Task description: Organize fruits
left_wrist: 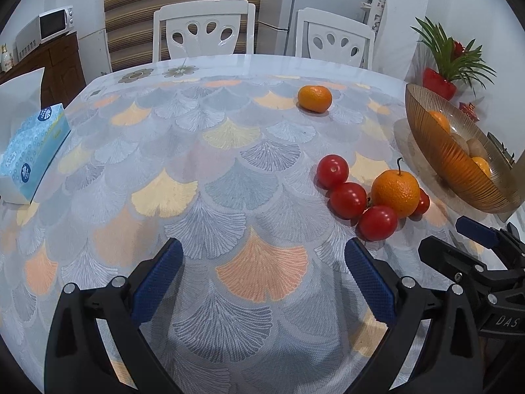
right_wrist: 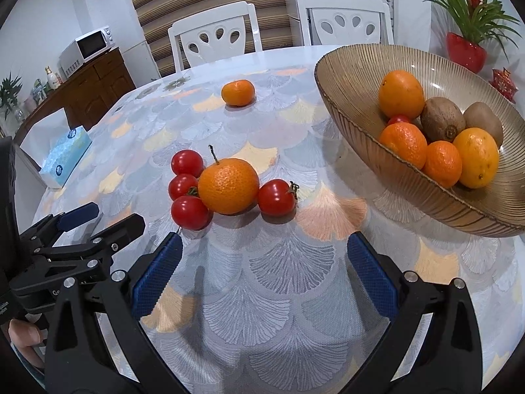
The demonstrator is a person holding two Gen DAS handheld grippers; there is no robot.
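An orange with a stem (right_wrist: 228, 186) (left_wrist: 396, 192) lies on the table with several red tomatoes (right_wrist: 190, 211) (left_wrist: 347, 200) around it. A lone mandarin (right_wrist: 238, 92) (left_wrist: 314, 98) sits farther back. The ribbed amber glass bowl (right_wrist: 354, 65) (left_wrist: 423, 131) at the right holds oranges, mandarins, two kiwis (right_wrist: 442, 123) and a tomato. My right gripper (right_wrist: 264, 269) is open and empty, just short of the orange cluster. My left gripper (left_wrist: 264, 275) is open and empty, left of the cluster. Each gripper shows at the edge of the other's view.
The table (left_wrist: 197, 151) wears a fan-patterned cloth. A blue tissue box (left_wrist: 32, 151) sits at its left edge. Two white chairs (left_wrist: 203, 29) stand behind, and a red-potted plant (right_wrist: 467, 49) stands beyond the bowl. A hand (right_wrist: 23, 338) shows at lower left.
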